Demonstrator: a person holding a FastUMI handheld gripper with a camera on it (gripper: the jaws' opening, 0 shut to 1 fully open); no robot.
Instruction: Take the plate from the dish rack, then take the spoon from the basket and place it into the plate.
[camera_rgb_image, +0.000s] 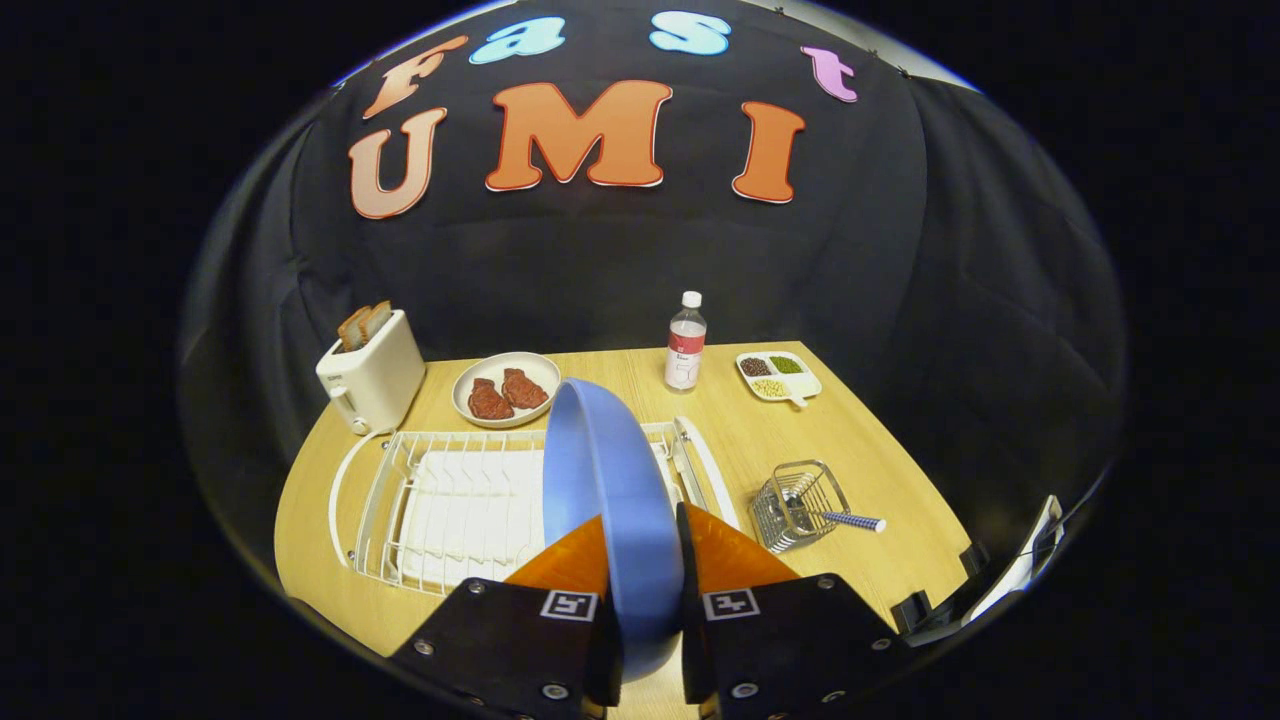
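Beyond the fingers: a toaster (372, 375) holding toast, a dish of meat (506, 389), a bottle (685, 344), a divided snack tray (779, 377).

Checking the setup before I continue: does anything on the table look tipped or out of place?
The wire basket right of the dish rack appears tipped over, spoon handle poking out. Gripper clamps the blue plate edge-on.
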